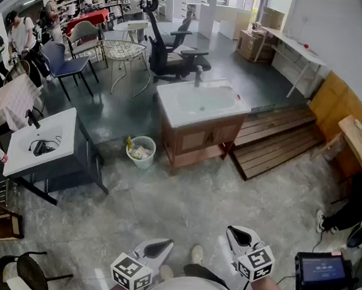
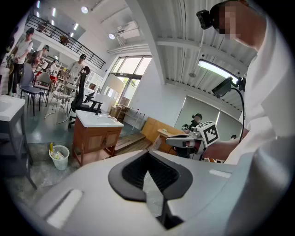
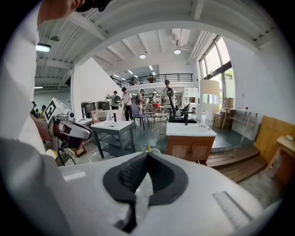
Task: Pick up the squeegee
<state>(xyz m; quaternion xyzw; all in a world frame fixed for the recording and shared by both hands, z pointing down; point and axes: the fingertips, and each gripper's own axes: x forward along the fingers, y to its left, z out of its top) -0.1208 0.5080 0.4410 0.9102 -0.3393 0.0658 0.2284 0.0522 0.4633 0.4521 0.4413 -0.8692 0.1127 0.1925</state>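
Both grippers are held close to the person's body at the bottom of the head view. My left gripper [image 1: 160, 246] has its jaws shut with nothing between them, and in its own view the black pads [image 2: 159, 173] meet at the tip. My right gripper [image 1: 238, 235] is also shut and empty, its pads [image 3: 159, 177] closed together. I cannot make out a squeegee for certain. A small dark object [image 1: 40, 147] lies on the white sink top [image 1: 58, 129] at the left, too small to identify.
A wooden vanity with a white basin [image 1: 201, 102] stands ahead, with a waste basket [image 1: 141, 151] beside it. Wooden pallets [image 1: 277, 141] lie to the right. Chairs and several people are at the back left. A small screen on a stand [image 1: 322, 271] is at the lower right.
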